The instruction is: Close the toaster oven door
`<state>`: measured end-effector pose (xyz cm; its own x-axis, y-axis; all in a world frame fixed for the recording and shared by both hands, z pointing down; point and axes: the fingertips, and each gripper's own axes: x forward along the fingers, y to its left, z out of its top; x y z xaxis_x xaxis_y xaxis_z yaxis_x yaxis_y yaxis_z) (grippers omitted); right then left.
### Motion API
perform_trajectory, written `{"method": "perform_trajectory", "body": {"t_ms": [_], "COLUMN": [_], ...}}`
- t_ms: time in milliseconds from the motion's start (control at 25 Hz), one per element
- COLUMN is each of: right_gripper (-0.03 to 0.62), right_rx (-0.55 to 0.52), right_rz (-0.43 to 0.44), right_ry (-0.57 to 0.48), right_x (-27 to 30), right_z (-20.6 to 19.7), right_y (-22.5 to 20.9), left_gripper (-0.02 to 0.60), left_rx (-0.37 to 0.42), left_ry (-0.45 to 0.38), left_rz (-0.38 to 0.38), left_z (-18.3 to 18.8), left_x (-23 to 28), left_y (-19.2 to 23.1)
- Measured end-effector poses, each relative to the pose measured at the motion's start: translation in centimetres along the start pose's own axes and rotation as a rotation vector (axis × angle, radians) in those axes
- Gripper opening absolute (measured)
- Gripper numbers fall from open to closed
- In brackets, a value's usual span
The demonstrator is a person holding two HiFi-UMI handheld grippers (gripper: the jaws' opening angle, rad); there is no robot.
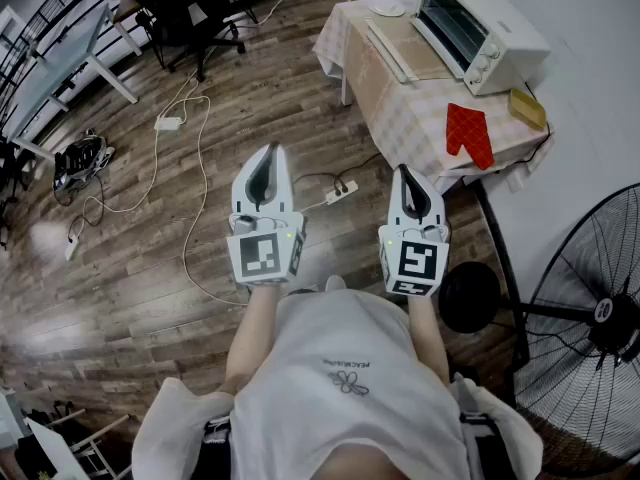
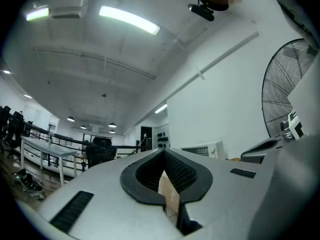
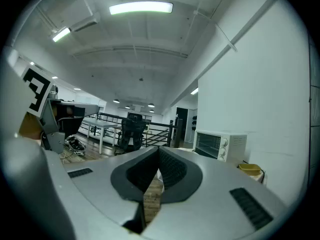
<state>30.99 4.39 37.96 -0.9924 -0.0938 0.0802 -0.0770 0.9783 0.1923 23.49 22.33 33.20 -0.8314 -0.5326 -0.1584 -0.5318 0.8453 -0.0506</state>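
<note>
The toaster oven (image 1: 480, 28) is set on a cloth-covered table (image 1: 400, 118) with its door (image 1: 405, 48) folded down flat, well ahead and to the right of both grippers. The left gripper (image 1: 268, 156) and right gripper (image 1: 406, 174) are held with jaws pressed together on nothing. Floor cables (image 1: 200, 168) are shown only by the head view, ceiling lights (image 3: 141, 7) only by the gripper views.

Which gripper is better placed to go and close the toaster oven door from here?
Right, probably. The right gripper is on the same side as the toaster oven, whose door hangs open; the left gripper sits farther away. Neither is close yet.
</note>
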Motion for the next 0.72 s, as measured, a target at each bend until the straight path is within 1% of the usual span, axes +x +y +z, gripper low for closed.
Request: {"method": "perform_trajectory", "body": {"t_ms": [120,320,480,720], "right_gripper": [0.011,0.010,0.010,0.011], "right_rx": [-0.001,-0.037,-0.026,-0.010], "right_rz": [0.004,0.024,0.039,0.082], "right_ry": [0.002,0.022,0.042,0.002], "right_x": [0.4,1.1,1.4,1.6], "right_z": [0.0,-0.1,-0.8,-0.7], "right_y": [0.4,1.2,1.2,2.4], "left_gripper": [0.015,0.015,0.015,0.015], "left_rx": [0.003,0.003,0.001,0.020], "left_ry": [0.006,0.006,0.020,0.025], "left_rz": [0.012,0.034,0.053,0.096], "left_z": [0.1,-0.3,-0.8,-0.8], "left_x": [0.2,0.5,0.6,0.2], "left_y": [0.7,2.2,3.0,4.7]}}
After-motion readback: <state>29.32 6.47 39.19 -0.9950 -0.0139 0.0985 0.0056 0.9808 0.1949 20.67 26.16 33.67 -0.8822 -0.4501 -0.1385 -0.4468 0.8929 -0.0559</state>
